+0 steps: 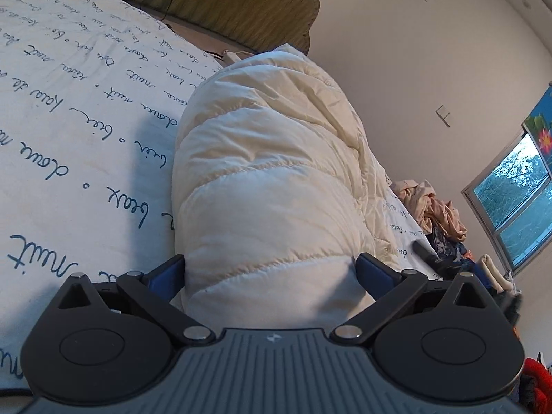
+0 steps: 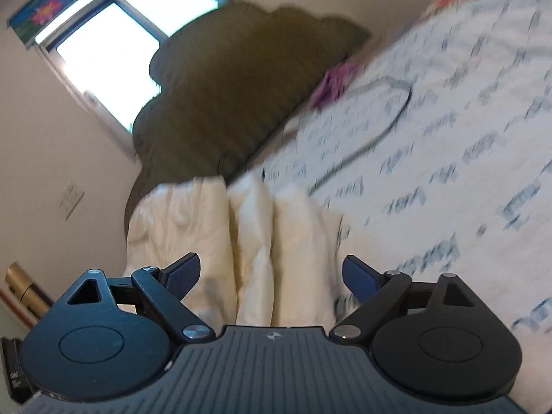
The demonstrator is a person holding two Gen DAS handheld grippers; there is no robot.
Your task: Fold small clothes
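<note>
A cream quilted puffy jacket (image 1: 269, 172) lies rolled into a thick bundle on a bed sheet (image 1: 69, 120) printed with blue script. My left gripper (image 1: 270, 262) has its blue pads (image 1: 169, 276) against both sides of the bundle's near end and is shut on it at a wide spread. In the right wrist view the same jacket (image 2: 248, 227) shows as upright folds at the bed's edge. My right gripper (image 2: 272, 265) stands open there, and the folds reach in between its fingers without the pads (image 2: 358, 277) pressing on them. This view is blurred.
An olive quilted cover (image 2: 241, 96) is heaped at the bed's far side, under a window (image 2: 120, 34). A black cable (image 2: 396, 117) and a purple cloth (image 2: 334, 82) lie on the sheet. A pile of pink and patterned clothes (image 1: 434, 207) sits beyond the jacket.
</note>
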